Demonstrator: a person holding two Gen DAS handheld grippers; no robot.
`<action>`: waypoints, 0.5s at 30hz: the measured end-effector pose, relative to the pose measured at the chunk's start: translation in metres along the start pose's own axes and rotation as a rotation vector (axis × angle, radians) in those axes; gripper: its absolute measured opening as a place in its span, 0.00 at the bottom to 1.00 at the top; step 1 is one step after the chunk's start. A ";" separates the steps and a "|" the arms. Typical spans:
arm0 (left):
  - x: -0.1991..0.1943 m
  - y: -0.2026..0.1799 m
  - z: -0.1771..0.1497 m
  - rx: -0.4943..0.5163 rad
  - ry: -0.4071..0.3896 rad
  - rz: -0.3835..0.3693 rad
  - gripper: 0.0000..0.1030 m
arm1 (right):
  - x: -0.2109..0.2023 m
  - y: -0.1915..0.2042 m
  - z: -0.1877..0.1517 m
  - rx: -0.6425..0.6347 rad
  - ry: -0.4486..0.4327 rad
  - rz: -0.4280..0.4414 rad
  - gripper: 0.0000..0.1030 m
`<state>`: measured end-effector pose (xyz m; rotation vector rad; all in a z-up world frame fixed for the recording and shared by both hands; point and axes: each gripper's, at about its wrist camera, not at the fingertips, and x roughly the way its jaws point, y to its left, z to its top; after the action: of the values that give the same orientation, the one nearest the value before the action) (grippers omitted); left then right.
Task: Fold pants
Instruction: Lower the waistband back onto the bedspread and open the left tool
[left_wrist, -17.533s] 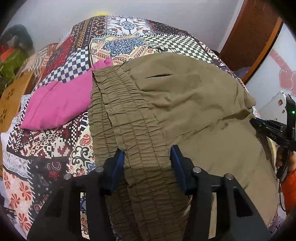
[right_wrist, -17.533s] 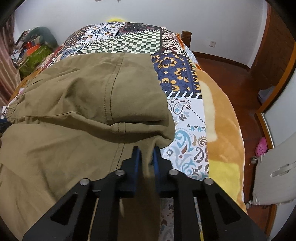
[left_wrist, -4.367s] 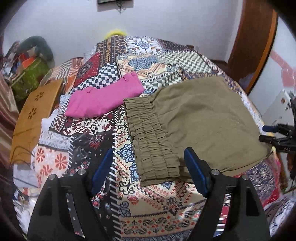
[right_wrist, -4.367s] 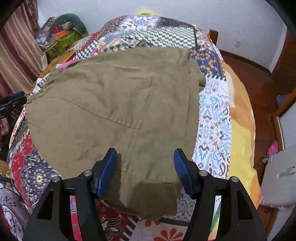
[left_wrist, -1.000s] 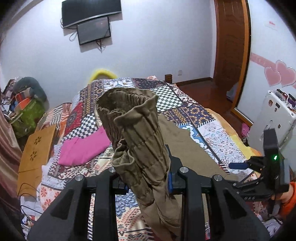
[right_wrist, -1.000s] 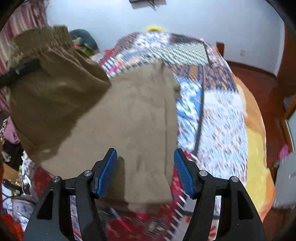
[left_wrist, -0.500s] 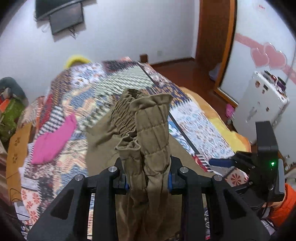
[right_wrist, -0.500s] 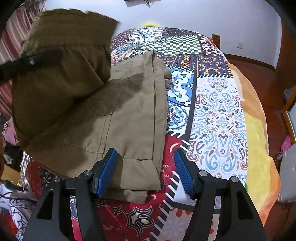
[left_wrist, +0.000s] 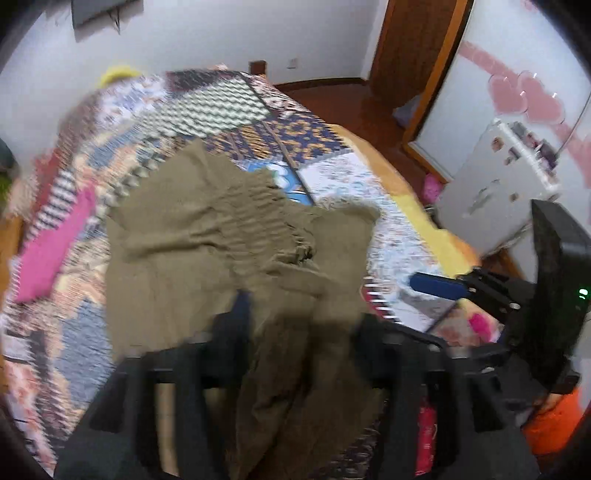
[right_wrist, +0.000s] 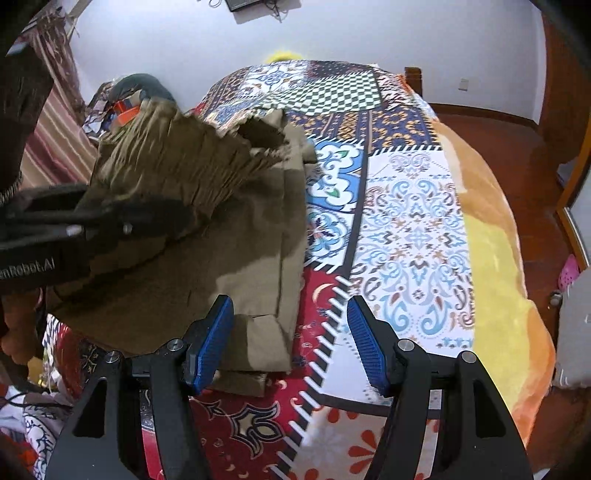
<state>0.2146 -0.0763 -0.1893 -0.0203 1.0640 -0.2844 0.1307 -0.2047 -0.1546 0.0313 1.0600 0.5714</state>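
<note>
Olive pants (left_wrist: 177, 251) lie on the patchwork bed quilt (left_wrist: 229, 107), their elastic waistband (left_wrist: 258, 221) folded over onto the legs in a rumpled heap. My left gripper (left_wrist: 303, 314) points down at them and its jaws are opening. Cloth still drapes between the fingers, but the pads stand clear of it. From the right wrist, the waistband (right_wrist: 184, 158) sags off the blurred left gripper (right_wrist: 122, 221) onto the pants (right_wrist: 240, 258). My right gripper (right_wrist: 288, 314) is open and holds nothing, just above the pants' near right corner and the quilt (right_wrist: 406, 221).
A pink garment (left_wrist: 55, 251) lies on the bed's left side. A white cabinet (left_wrist: 498, 184) and a wooden door (left_wrist: 413, 48) stand right of the bed. The right gripper's blue finger (left_wrist: 439, 286) and an orange sleeve (left_wrist: 554, 417) are at the right. Clutter (right_wrist: 125, 103) sits by the curtain.
The left gripper came down toward the bed with the lifted waistband, then its jaws spread and the waistband dropped onto the pants. The right gripper has barely moved and stayed open.
</note>
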 end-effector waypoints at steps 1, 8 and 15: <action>0.000 0.002 -0.001 -0.032 0.004 -0.045 0.73 | -0.002 -0.002 0.001 0.005 -0.005 -0.005 0.58; -0.009 -0.006 -0.004 -0.040 -0.006 -0.066 0.73 | -0.022 -0.019 0.003 0.056 -0.048 -0.046 0.58; -0.064 -0.001 0.003 -0.024 -0.160 -0.059 0.74 | -0.040 -0.025 0.013 0.075 -0.106 -0.032 0.58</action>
<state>0.1881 -0.0625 -0.1325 -0.0944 0.9091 -0.3177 0.1373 -0.2413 -0.1226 0.1094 0.9771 0.4955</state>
